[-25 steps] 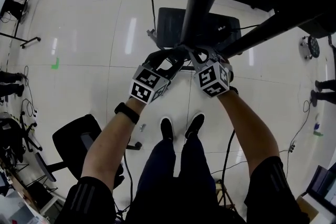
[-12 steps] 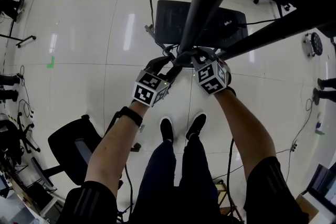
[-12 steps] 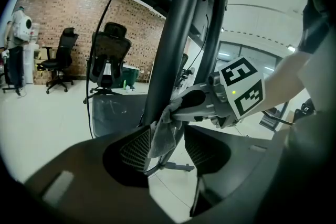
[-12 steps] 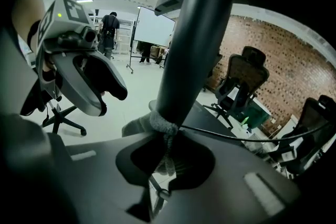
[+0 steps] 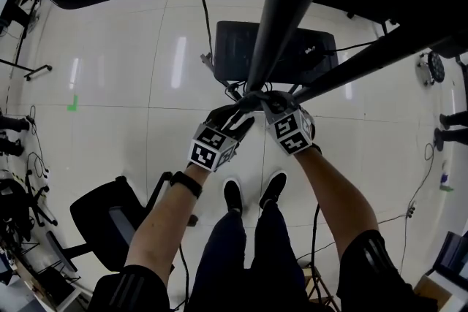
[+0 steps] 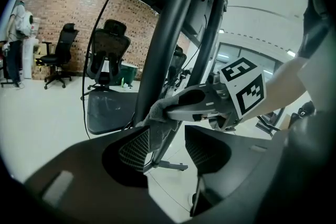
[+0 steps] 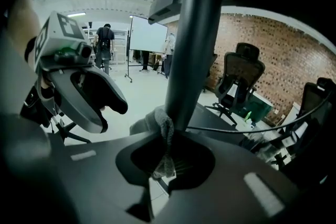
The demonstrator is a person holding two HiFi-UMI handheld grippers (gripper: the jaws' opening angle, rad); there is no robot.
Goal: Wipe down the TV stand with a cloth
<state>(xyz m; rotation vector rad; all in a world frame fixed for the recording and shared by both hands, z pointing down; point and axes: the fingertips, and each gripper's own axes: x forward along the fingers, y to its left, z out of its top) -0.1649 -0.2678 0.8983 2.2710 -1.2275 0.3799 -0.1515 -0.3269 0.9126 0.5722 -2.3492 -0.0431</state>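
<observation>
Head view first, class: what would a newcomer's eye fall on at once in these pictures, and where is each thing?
The thick dark pole of the TV stand cuts down the middle of the head view, where the left gripper and right gripper meet at it. In the right gripper view a grey cloth is pinched between the fingers against the pole; the left gripper's fingers stand apart.
</observation>
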